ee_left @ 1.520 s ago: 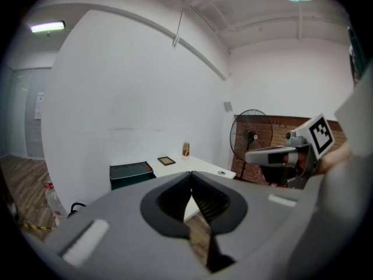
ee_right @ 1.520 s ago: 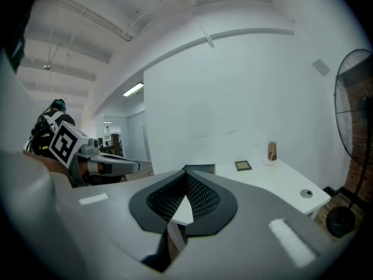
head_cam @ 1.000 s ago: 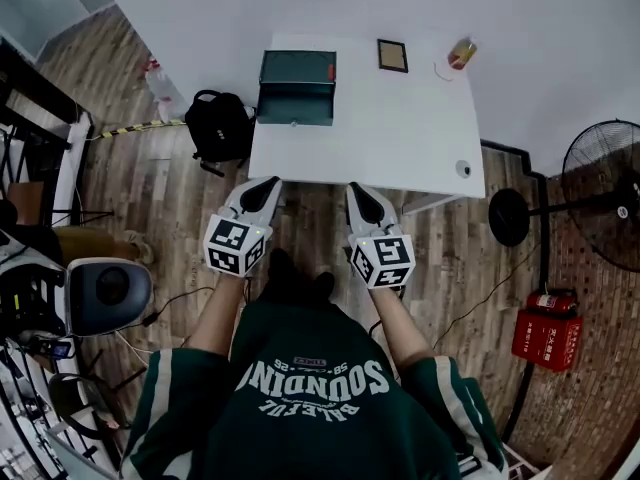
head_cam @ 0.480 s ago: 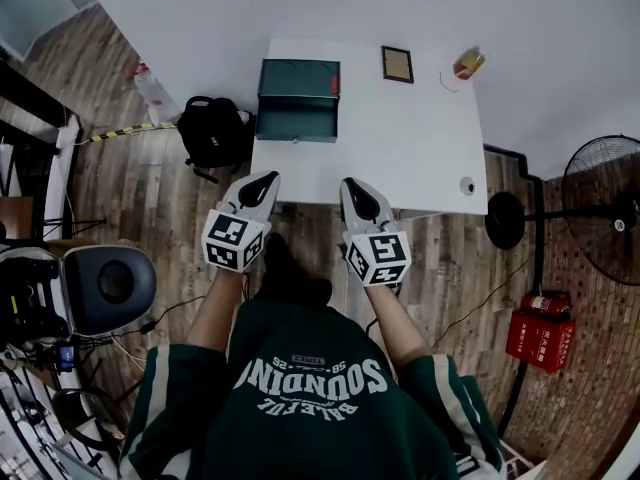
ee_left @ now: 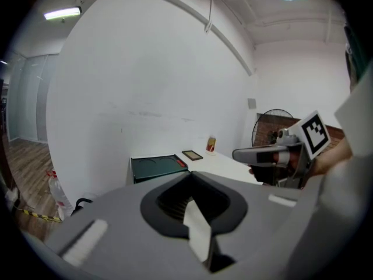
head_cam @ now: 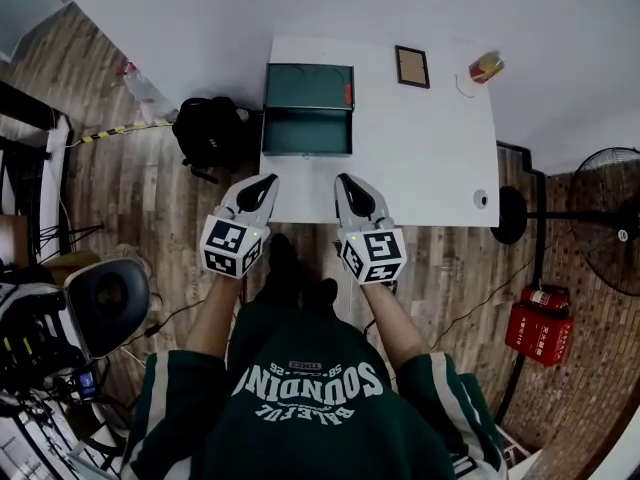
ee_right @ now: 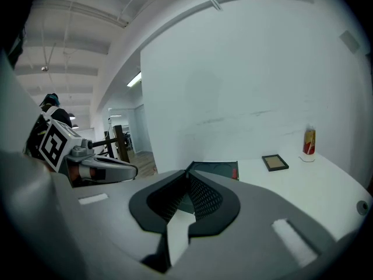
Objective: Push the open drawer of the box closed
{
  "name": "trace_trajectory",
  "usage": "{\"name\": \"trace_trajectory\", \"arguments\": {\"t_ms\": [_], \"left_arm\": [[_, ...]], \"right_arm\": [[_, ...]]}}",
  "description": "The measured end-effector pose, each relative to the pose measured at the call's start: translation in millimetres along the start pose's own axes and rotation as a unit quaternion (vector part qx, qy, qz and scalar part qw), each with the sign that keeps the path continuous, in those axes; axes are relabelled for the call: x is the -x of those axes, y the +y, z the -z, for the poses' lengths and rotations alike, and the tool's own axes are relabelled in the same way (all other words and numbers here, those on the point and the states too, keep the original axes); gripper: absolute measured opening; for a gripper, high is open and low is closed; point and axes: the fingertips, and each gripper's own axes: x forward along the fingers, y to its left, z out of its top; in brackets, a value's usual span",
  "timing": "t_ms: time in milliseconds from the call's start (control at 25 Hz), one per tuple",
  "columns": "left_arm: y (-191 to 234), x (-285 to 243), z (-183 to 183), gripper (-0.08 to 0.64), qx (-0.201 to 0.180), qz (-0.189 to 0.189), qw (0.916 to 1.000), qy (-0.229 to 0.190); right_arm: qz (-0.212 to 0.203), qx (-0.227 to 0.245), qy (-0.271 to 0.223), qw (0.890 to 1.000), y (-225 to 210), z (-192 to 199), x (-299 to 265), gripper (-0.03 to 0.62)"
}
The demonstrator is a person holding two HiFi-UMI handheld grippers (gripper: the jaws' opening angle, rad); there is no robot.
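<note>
A dark green box [head_cam: 308, 86] stands at the far left of the white table [head_cam: 420, 148], and its drawer [head_cam: 306, 134] is pulled out toward me. Both grippers hover over the table's near edge, short of the drawer. My left gripper [head_cam: 264, 182] is shut and empty, just below and left of the drawer front. My right gripper [head_cam: 344, 182] is shut and empty too, below the drawer's right corner. The left gripper view shows the box [ee_left: 157, 167] ahead, past the closed jaw tips. In the right gripper view the box [ee_right: 217, 169] also lies straight ahead.
A small picture frame [head_cam: 412, 66] and a red and yellow can [head_cam: 487, 66] sit at the table's far edge. A black backpack [head_cam: 208, 133] lies on the floor left of the table. A fan [head_cam: 610, 208] and a red case [head_cam: 538, 330] are on the right, a chair [head_cam: 105, 303] on the left.
Both grippers have moved forward, from in front of the table to over its near edge, closer to the drawer. Their jaws have stayed shut.
</note>
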Motion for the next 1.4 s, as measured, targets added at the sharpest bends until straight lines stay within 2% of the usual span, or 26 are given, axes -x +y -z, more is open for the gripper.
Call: {"name": "trace_trajectory", "arguments": {"t_ms": [360,720,960,1160,1400], "left_arm": [[74,-33,30,0.052,0.028,0.020,0.9989,0.033],[84,-51,43,0.052,0.033,0.041,0.9971,0.054],[93,-56,49,0.052,0.037,0.049,0.9959,0.067],[98,-54,54,0.052,0.038,0.052,0.9952,0.073],[104,-56,55,0.052,0.039,0.056,0.9948,0.076]], "right_arm": [[0.009,-0.011,0.056,0.998,9,47,-93,0.017],[0.031,-0.043,0.129,0.990,4,106,-120,0.121],[0.051,-0.058,0.183,0.980,-7,143,-144,0.123],[0.064,-0.101,0.227,0.966,-15,175,-157,0.121],[0.076,-0.127,0.244,0.958,-22,191,-168,0.121]]}}
